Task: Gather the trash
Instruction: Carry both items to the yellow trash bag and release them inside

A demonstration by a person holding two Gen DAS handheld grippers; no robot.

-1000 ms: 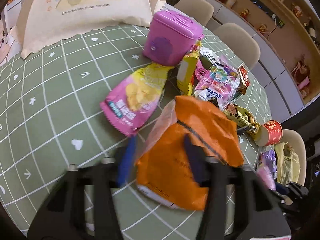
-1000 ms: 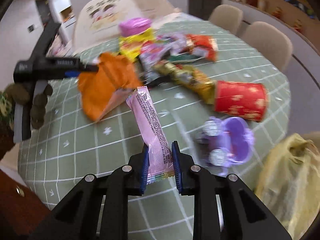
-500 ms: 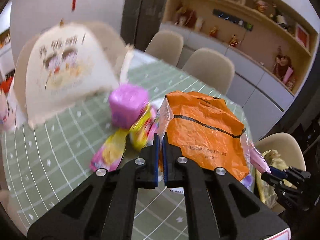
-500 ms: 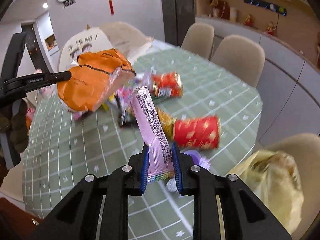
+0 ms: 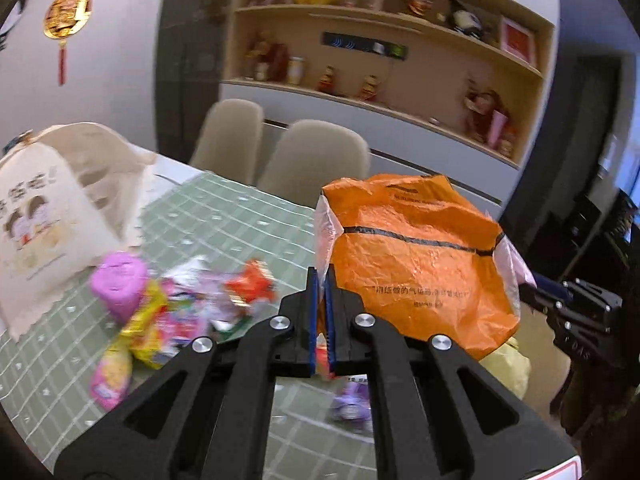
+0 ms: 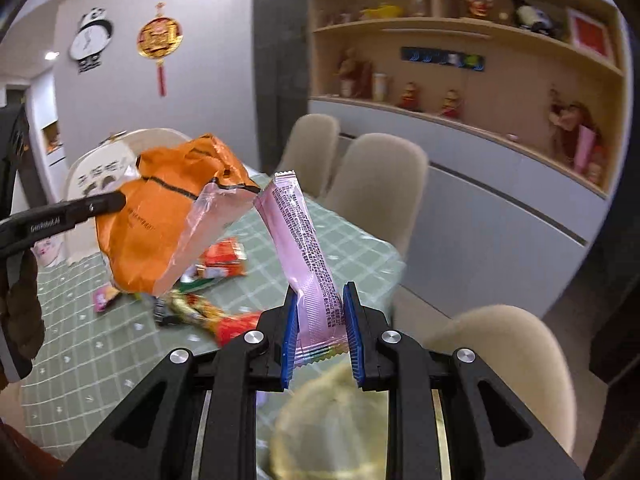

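Both pieces are off the worktop (image 5: 240, 216) now, so this looks like the carry step. The left tongs (image 5: 320, 316) are pressed together on the edge of the orange bag (image 5: 420, 256), which hangs mid-frame in the left view. The right tongs (image 6: 320, 328) pinch the foot of the pink wrapper (image 6: 304, 240), upright at centre of the right view. A yellow bag (image 6: 332, 420) sits blurred at the bottom of that view, just under the tongs; I take it for the trash sack. The next move calls for bringing each piece over its mouth before letting go. More wrappers (image 5: 192, 304) lie at lower left.
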